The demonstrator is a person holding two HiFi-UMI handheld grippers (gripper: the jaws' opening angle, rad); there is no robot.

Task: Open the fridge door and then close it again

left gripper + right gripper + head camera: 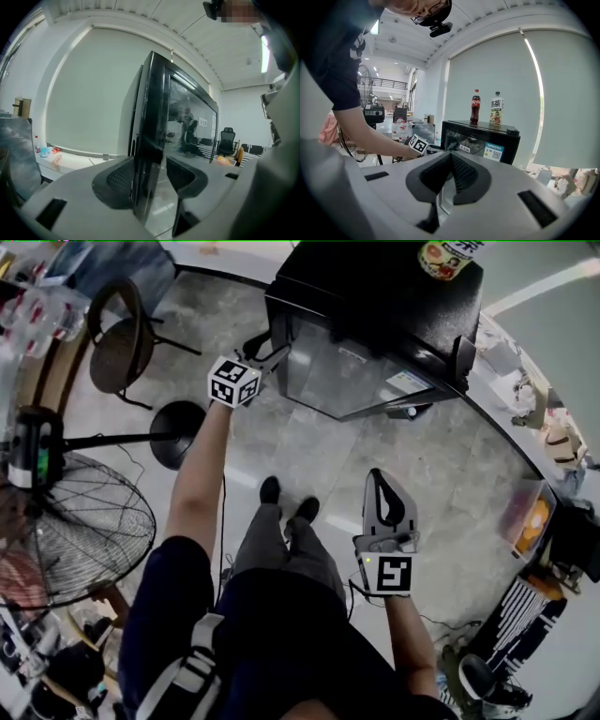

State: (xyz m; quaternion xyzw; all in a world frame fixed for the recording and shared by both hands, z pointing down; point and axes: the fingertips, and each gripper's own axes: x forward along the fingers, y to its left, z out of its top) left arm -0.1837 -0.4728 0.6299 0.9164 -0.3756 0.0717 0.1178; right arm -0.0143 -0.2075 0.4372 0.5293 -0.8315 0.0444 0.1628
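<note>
My left gripper (274, 353) is up at the fridge (375, 287), which stands on the floor ahead of me. Its jaws stand apart, straddling the near upright edge of the fridge door (152, 117). One pad sits close against the black frame, but light still shows beside the other, so I judge the grip is not yet made. I cannot tell whether the door is fully shut or a crack ajar. My right gripper (378, 482) hangs low in front of me, well apart from the fridge, with its jaws pressed together on nothing. The main risk is pulling before both pads bite, because the frame is smooth and narrow and would slip out, leaving the door where it is. If I drag straight back instead of following the hinge's swing, the jaws could twist off the edge or tug the whole cabinet. That would threaten the bottles (486, 108) standing on top, which could topple.
</note>
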